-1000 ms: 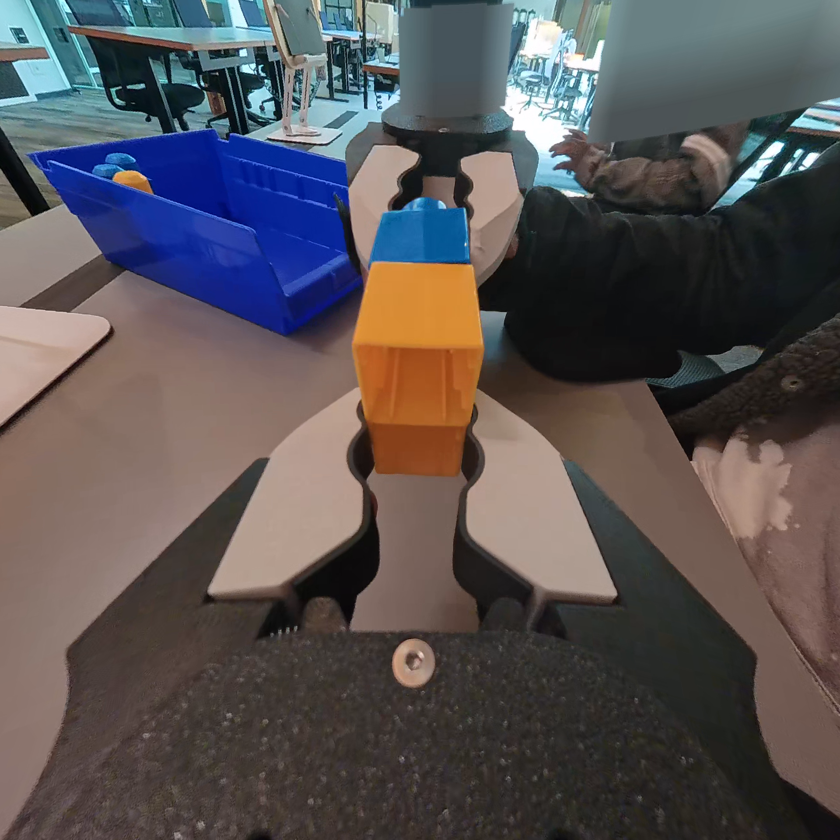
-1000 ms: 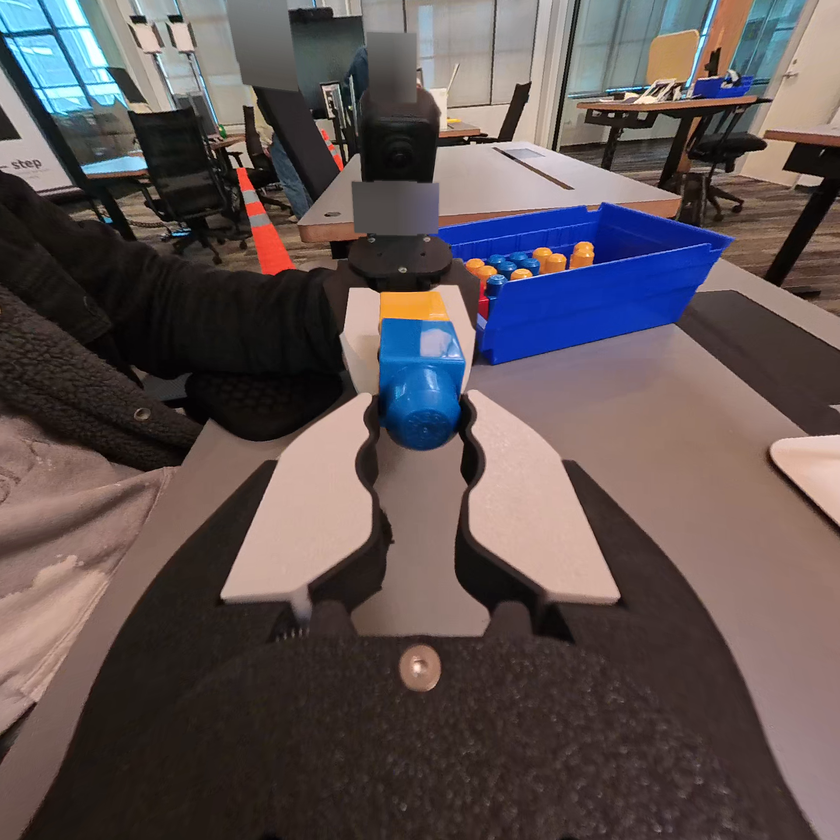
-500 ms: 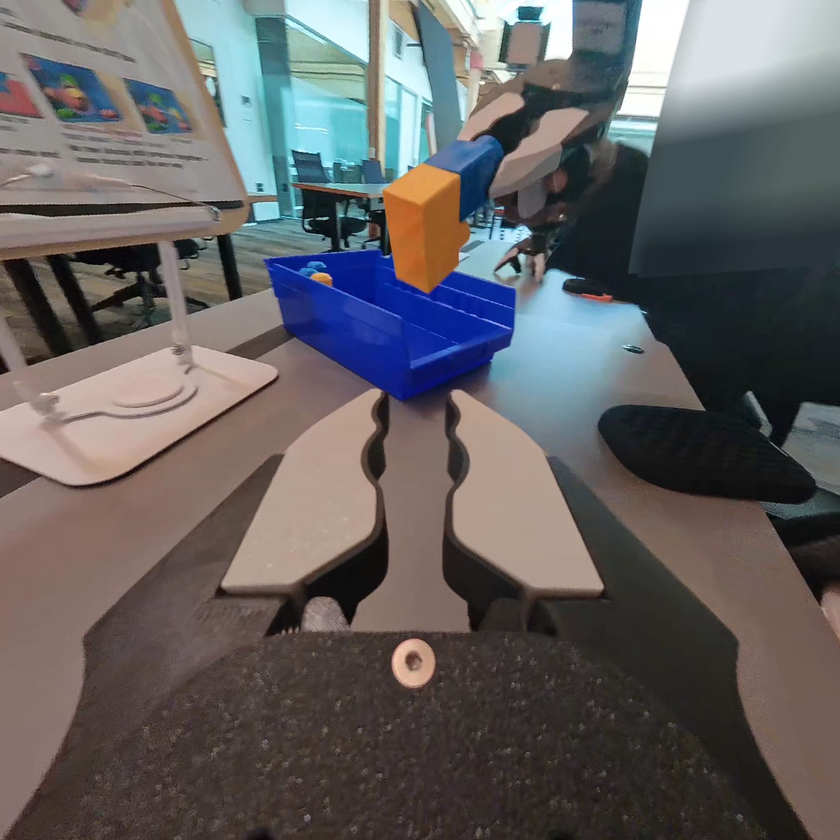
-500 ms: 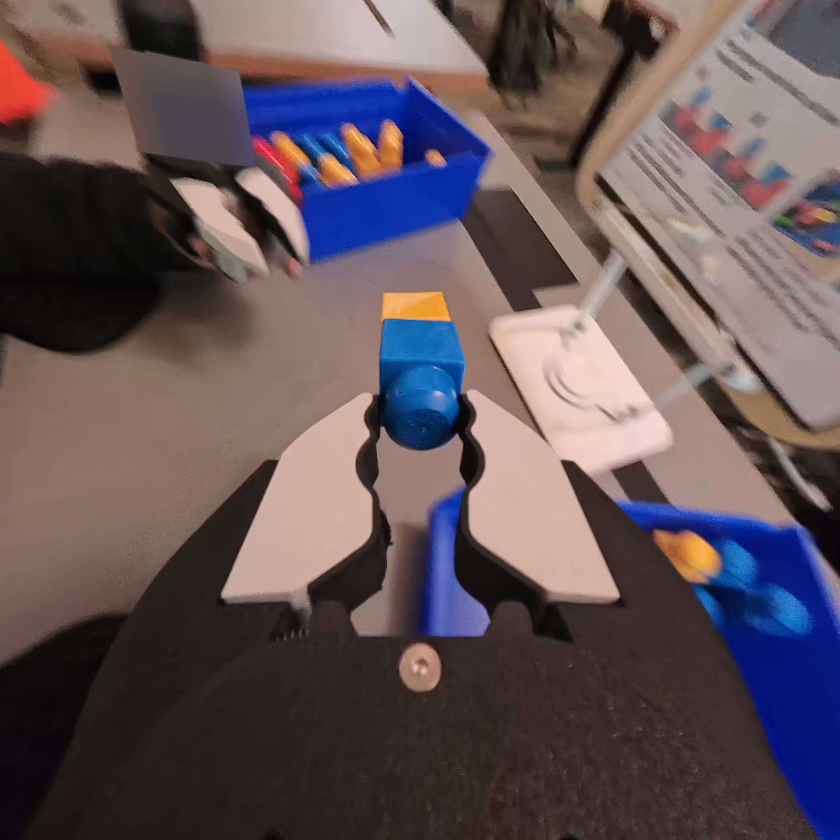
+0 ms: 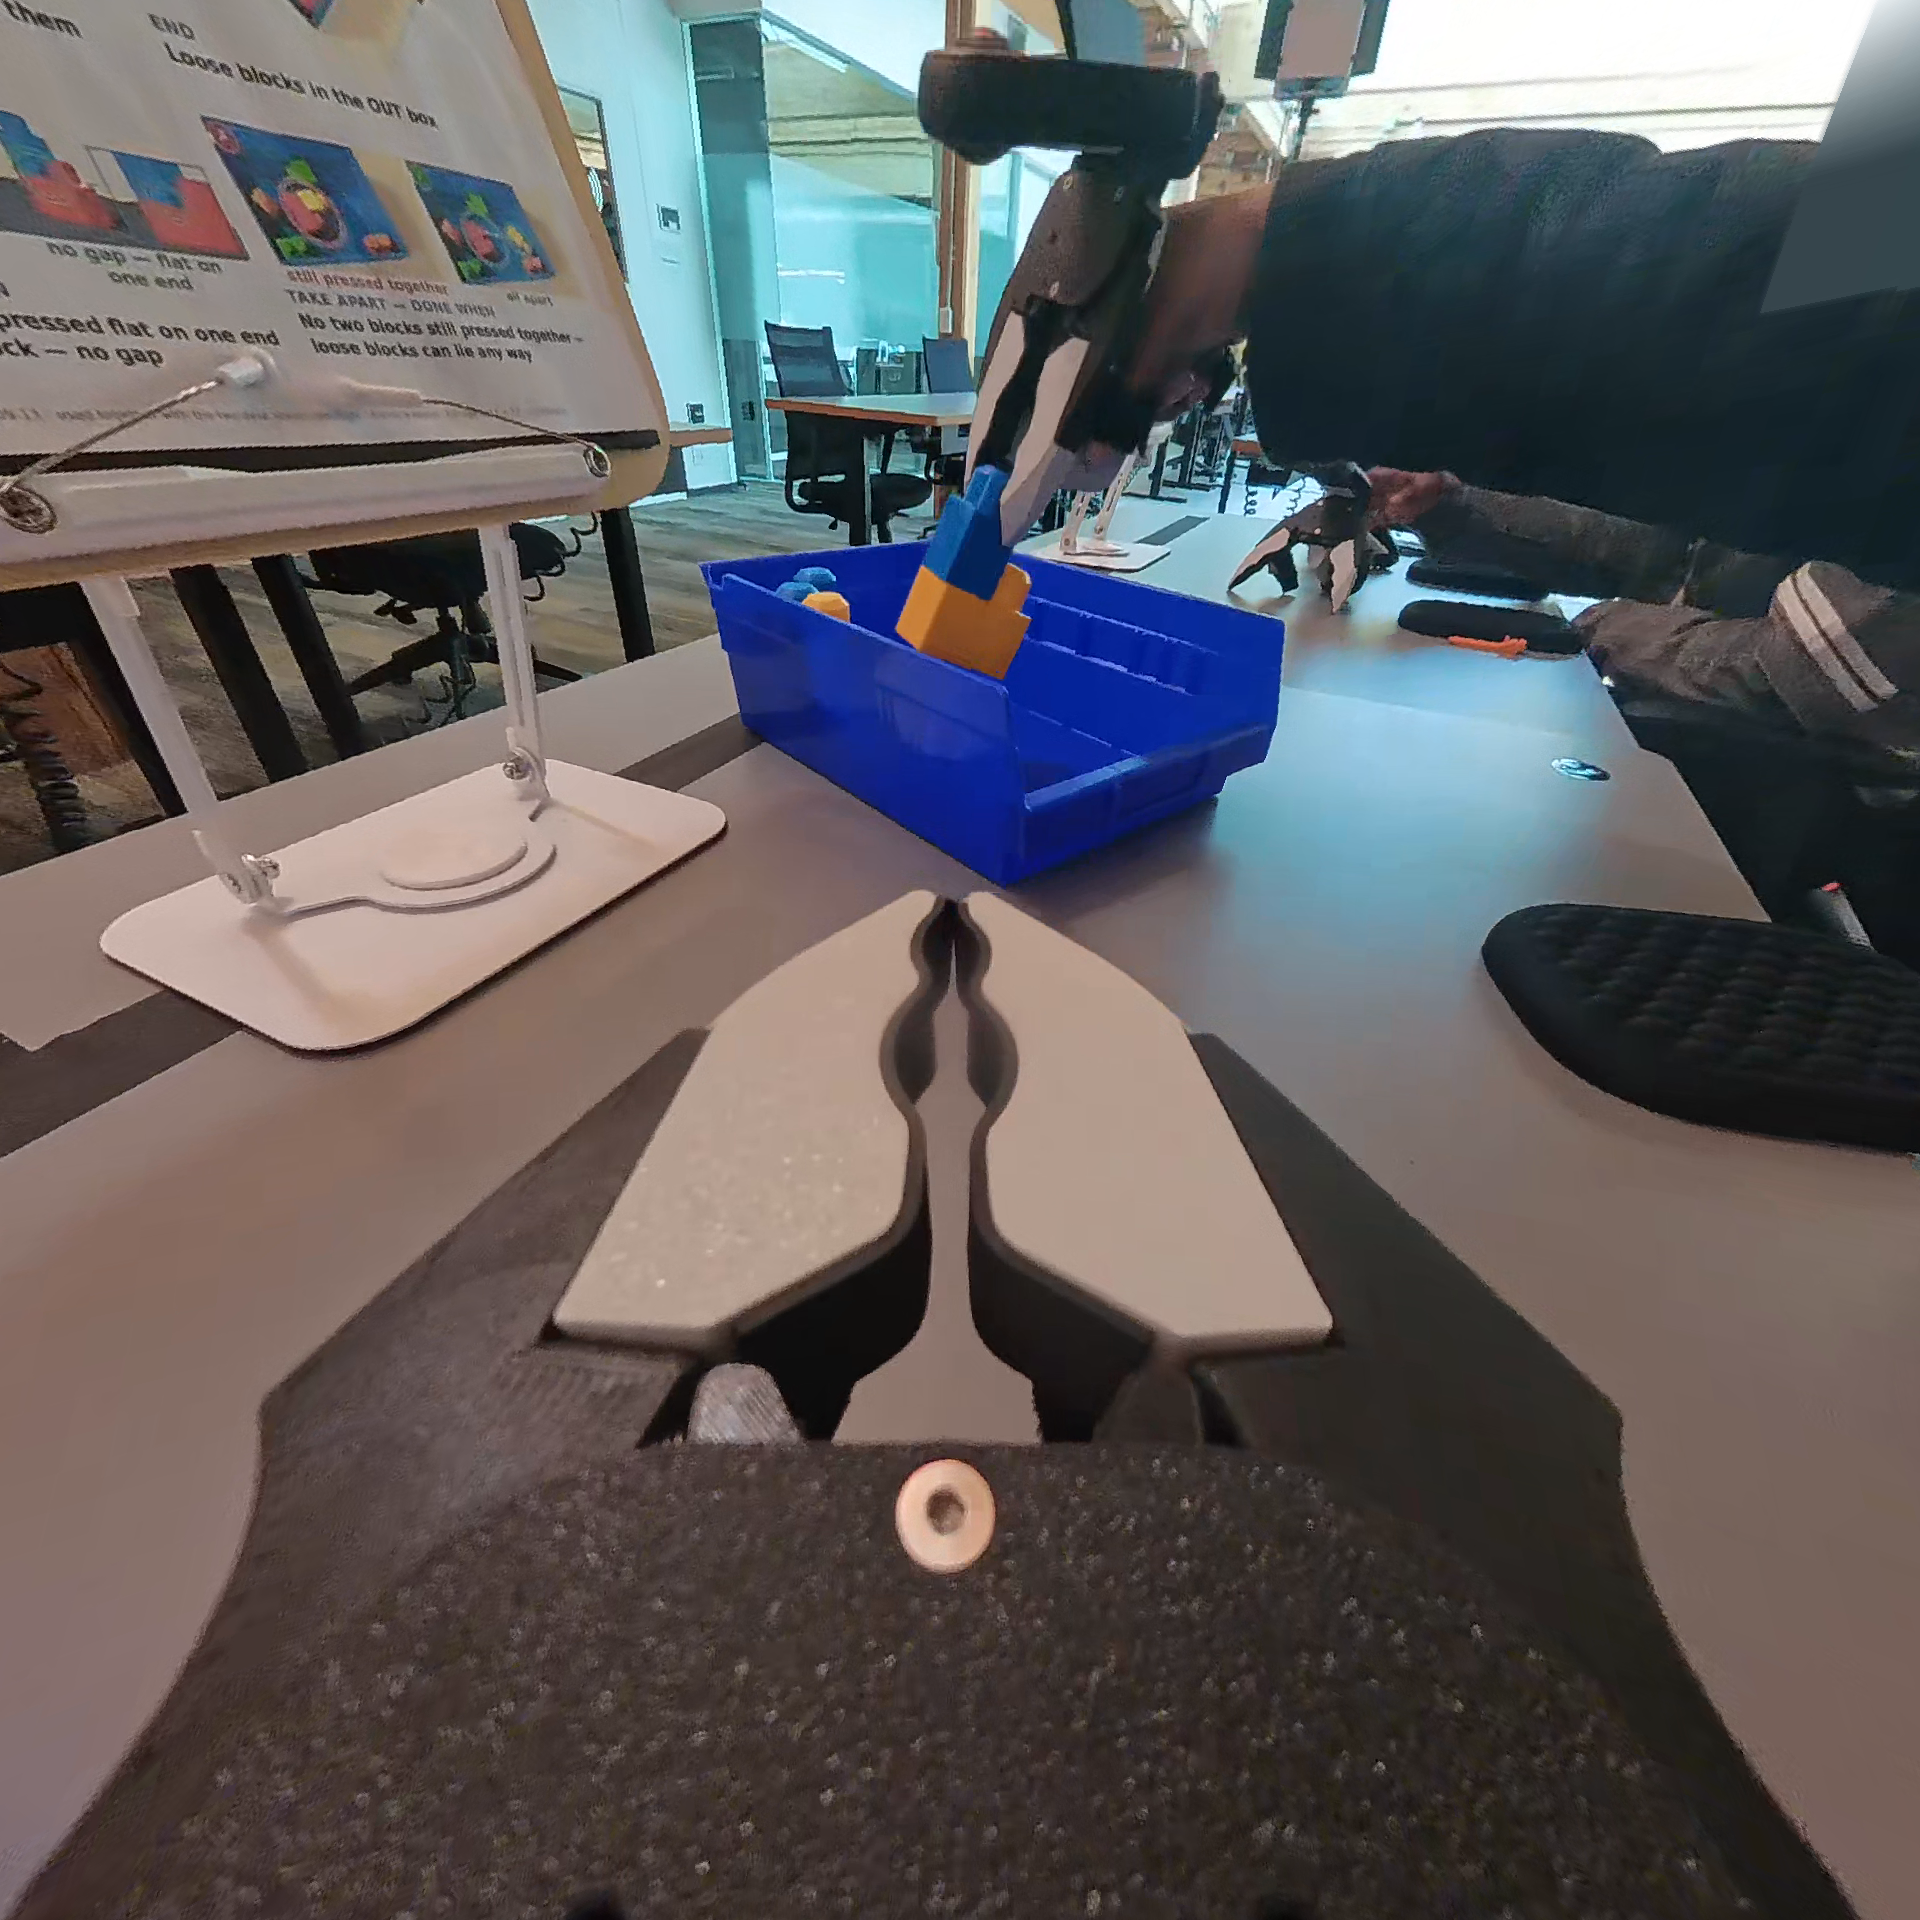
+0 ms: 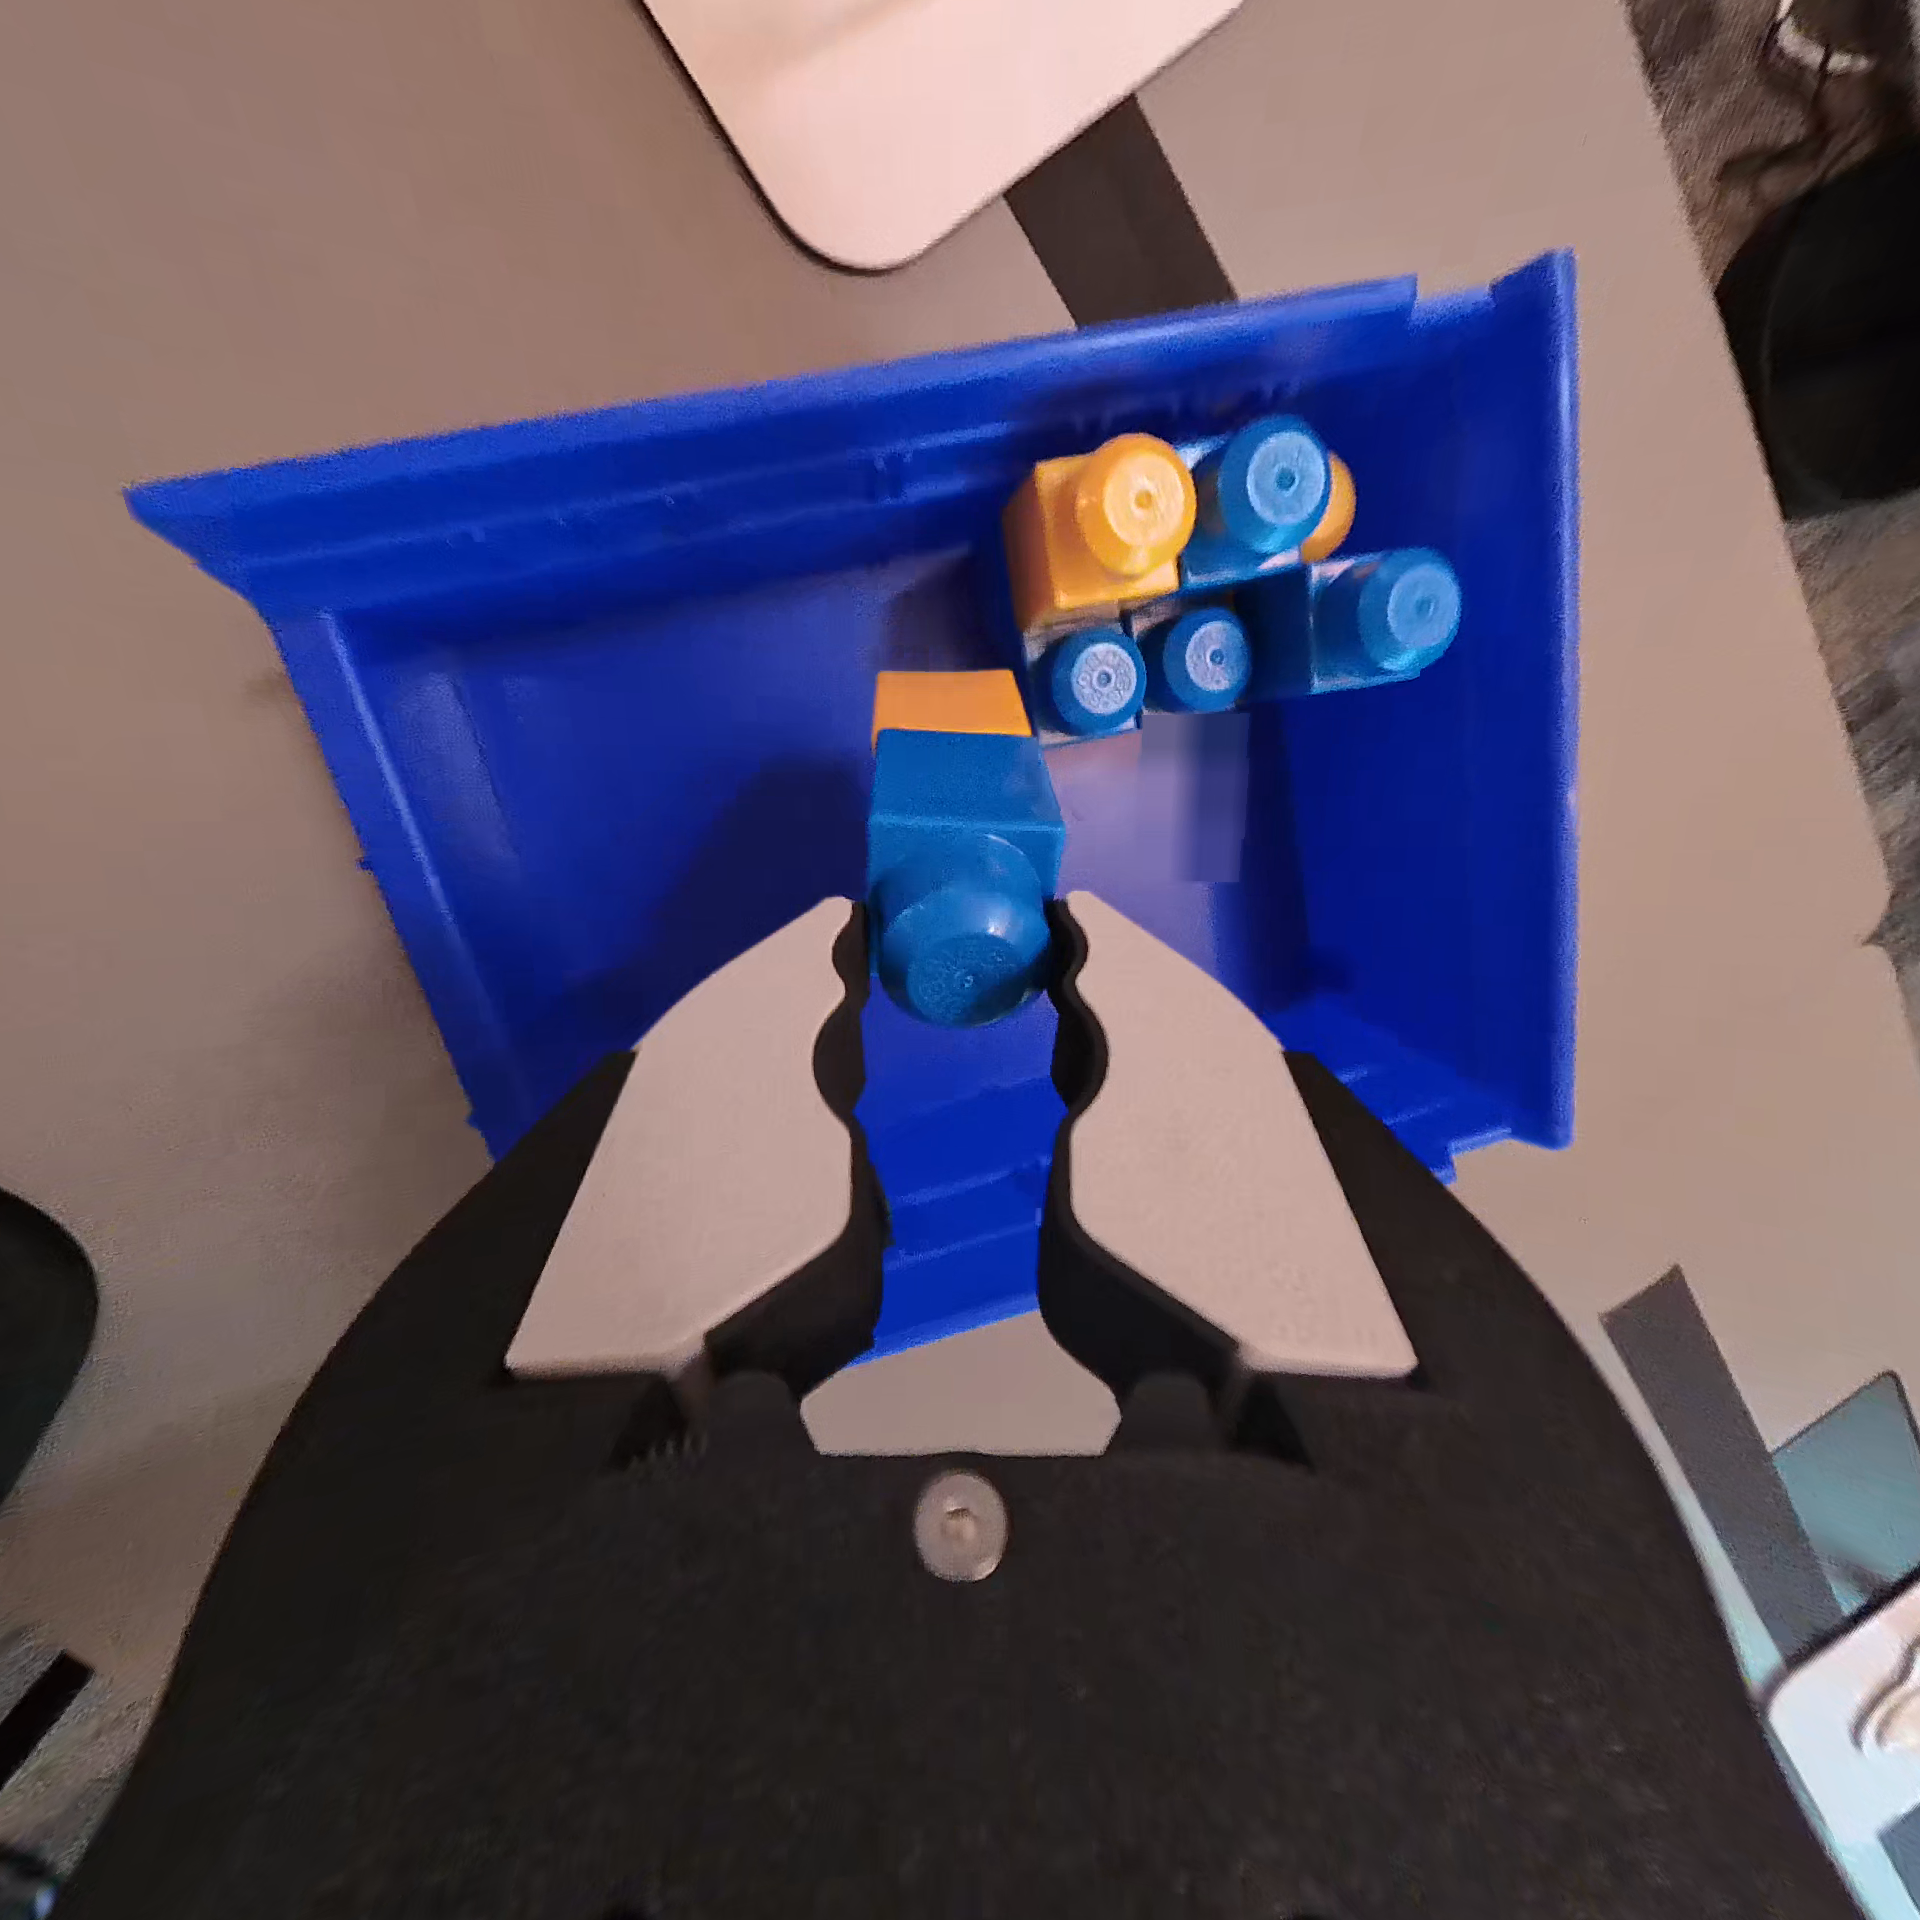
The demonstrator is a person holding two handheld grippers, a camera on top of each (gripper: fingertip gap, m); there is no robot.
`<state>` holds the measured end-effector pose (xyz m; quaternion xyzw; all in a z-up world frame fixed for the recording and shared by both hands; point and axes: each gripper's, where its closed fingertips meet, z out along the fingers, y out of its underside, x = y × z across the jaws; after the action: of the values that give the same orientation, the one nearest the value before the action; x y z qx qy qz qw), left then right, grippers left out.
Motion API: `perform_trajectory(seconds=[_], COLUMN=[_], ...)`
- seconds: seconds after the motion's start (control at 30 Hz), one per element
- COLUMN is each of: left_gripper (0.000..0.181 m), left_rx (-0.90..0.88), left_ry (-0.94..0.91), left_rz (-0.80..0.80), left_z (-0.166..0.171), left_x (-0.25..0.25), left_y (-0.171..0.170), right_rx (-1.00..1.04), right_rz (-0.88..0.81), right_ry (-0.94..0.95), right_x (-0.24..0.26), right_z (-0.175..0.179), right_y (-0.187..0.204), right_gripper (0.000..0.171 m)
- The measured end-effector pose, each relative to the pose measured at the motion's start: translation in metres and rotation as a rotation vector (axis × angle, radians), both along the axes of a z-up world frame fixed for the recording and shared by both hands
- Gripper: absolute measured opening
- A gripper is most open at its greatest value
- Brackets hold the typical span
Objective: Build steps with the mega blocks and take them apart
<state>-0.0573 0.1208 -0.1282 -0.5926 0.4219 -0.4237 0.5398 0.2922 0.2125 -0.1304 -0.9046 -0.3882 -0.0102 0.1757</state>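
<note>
Right gripper [image 6: 961,914] clamping the stud of a blue block [image 6: 961,821] with an orange block [image 6: 951,704] joined below, hanging tilted over the open blue bin [image 6: 623,520]. Other blue and orange blocks [image 6: 1226,582] lying clustered in one bin corner. Left gripper [image 5: 951,920] resting narrowed nearly closed, empty, low over the bench [image 5: 1403,831], near a white stand [image 5: 416,894].

The right gripper [image 6: 958,914] points steeply downward, its two fingers clamped on the stud of a blue block [image 6: 961,831] that has an orange block [image 6: 948,704] joined to its far end, beyond the fingertips. A dark-sleeved forearm [image 5: 1558,312] reaches in behind it. The left gripper [image 5: 951,920] lies low and nearly level, its jaws pressed together at the tips with nothing between them.
</note>
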Motion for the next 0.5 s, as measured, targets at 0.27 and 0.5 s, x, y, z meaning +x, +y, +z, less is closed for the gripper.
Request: perform_trajectory(seconds=[0.27, 0.5], left_gripper=[0.0, 0.0], left_rx=[0.0, 0.022], left_ry=[0.031, 0.072], left_rz=[-0.004, -0.013], left_z=[-0.008, -0.015], left_x=[0.0, 0.003], left_y=[0.002, -0.001], right_rx=[-0.085, -0.127], right_rz=[0.046, 0.104], right_ry=[-0.04, -0.105], right_x=[-0.012, -0.034], right_z=[-0.03, -0.056], right_y=[0.011, 0.025], right_gripper=[0.033, 0.033])
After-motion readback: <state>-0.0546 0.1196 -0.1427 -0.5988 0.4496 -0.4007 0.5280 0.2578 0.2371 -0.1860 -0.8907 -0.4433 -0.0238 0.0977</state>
